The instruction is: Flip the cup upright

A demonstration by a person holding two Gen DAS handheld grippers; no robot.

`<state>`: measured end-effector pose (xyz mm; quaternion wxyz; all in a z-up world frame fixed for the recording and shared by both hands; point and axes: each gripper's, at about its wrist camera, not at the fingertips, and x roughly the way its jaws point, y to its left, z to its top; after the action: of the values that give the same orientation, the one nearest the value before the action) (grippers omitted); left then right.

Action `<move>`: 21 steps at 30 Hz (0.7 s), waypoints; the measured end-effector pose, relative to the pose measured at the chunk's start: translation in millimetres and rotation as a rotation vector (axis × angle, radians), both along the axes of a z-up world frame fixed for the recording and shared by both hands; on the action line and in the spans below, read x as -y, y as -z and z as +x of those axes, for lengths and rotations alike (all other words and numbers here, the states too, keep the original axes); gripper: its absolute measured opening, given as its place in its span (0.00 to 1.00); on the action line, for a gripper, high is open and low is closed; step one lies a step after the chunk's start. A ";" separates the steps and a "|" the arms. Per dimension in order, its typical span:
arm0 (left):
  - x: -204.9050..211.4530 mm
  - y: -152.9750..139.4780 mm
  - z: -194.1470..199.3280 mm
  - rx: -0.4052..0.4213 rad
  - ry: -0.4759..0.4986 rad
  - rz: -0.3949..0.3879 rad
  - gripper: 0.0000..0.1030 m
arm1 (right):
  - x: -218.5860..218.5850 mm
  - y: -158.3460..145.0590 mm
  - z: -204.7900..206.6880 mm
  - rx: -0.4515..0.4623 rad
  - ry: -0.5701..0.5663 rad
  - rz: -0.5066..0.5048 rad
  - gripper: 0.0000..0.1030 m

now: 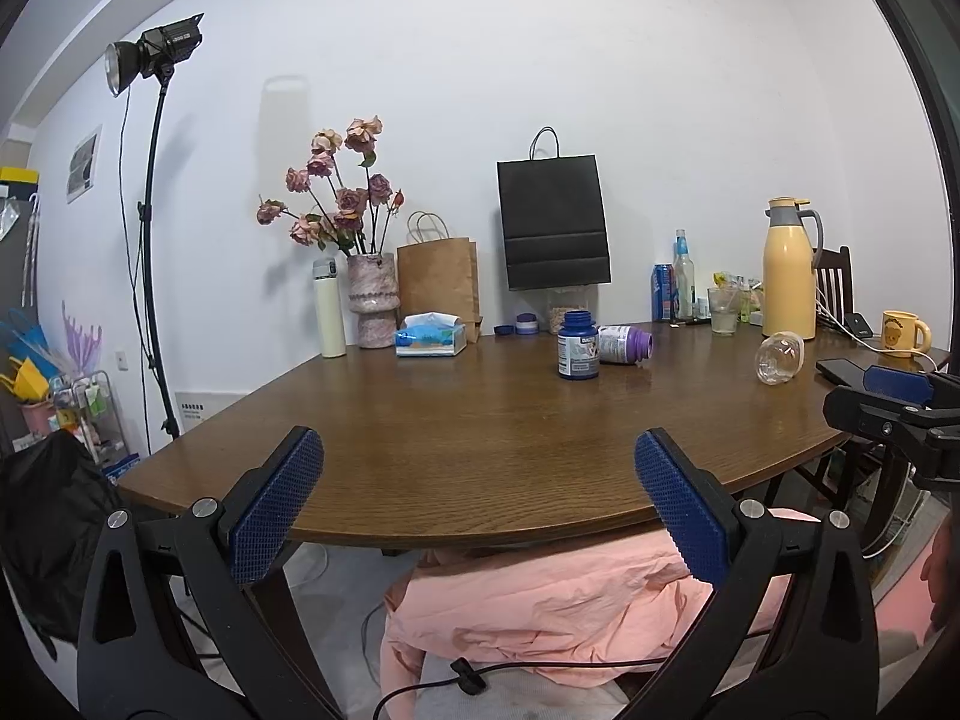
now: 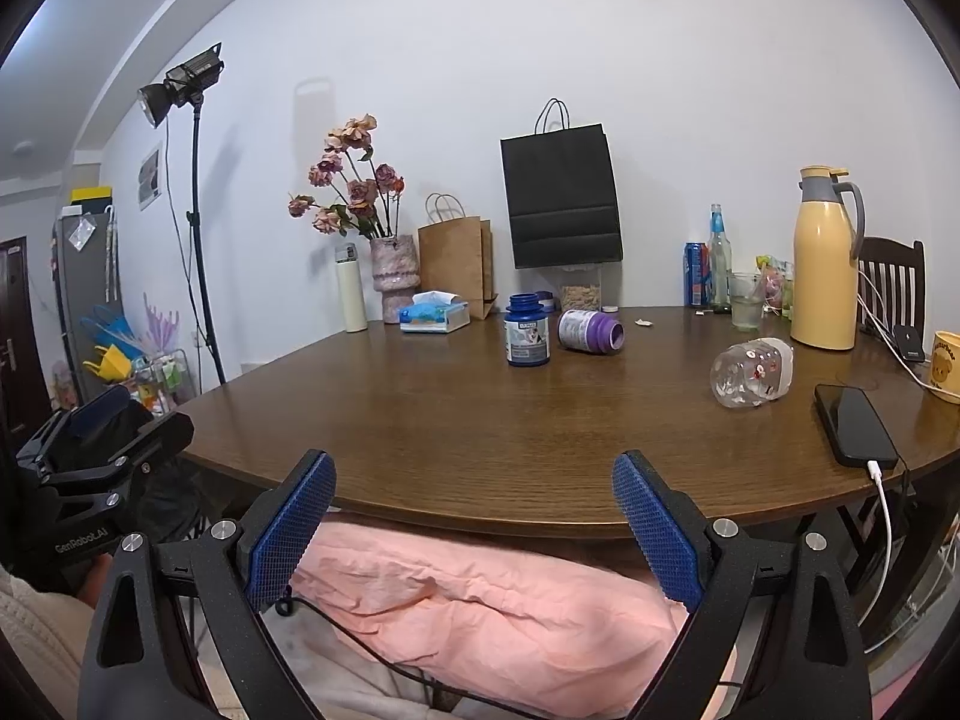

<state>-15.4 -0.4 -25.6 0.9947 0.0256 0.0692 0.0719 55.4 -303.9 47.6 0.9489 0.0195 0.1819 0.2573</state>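
Note:
A clear glass cup [image 2: 752, 372] with small printed figures lies on its side on the right part of the brown wooden table [image 2: 480, 420]; it also shows in the left wrist view [image 1: 779, 357]. My left gripper [image 1: 479, 480] is open and empty at the table's near edge, well short of the cup. My right gripper [image 2: 474, 498] is open and empty at the near edge, with the cup ahead and to its right. The right gripper's body shows at the right edge of the left wrist view [image 1: 894, 414].
A blue bottle [image 2: 527, 337] stands mid-table beside a purple bottle [image 2: 591, 330] lying on its side. A black phone [image 2: 855, 425] on a white cable lies right of the cup. A yellow jug [image 2: 825, 264], yellow mug [image 2: 947, 365], drinking glass [image 2: 746, 301], tissue box [image 2: 435, 315], vase and bags line the back.

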 end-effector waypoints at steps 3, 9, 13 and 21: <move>-0.9 -0.2 0.1 -0.001 0.001 0.000 1.00 | 0.2 0.1 0.2 -0.002 0.000 0.000 0.94; 0.3 -0.3 -0.5 0.002 -0.007 0.000 1.00 | 0.1 0.4 0.0 0.000 0.003 0.003 0.94; 1.4 -0.5 -0.7 0.003 -0.011 0.001 1.00 | -0.2 1.3 -0.4 -0.001 0.006 0.005 0.94; 1.5 -0.4 -0.3 0.002 -0.011 0.001 1.00 | -0.3 2.0 -1.4 -0.001 0.011 0.008 0.94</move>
<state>-15.7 -1.9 -25.2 0.9943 0.0256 0.0682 0.0772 54.0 -303.6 45.6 0.9500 0.0246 0.1814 0.2528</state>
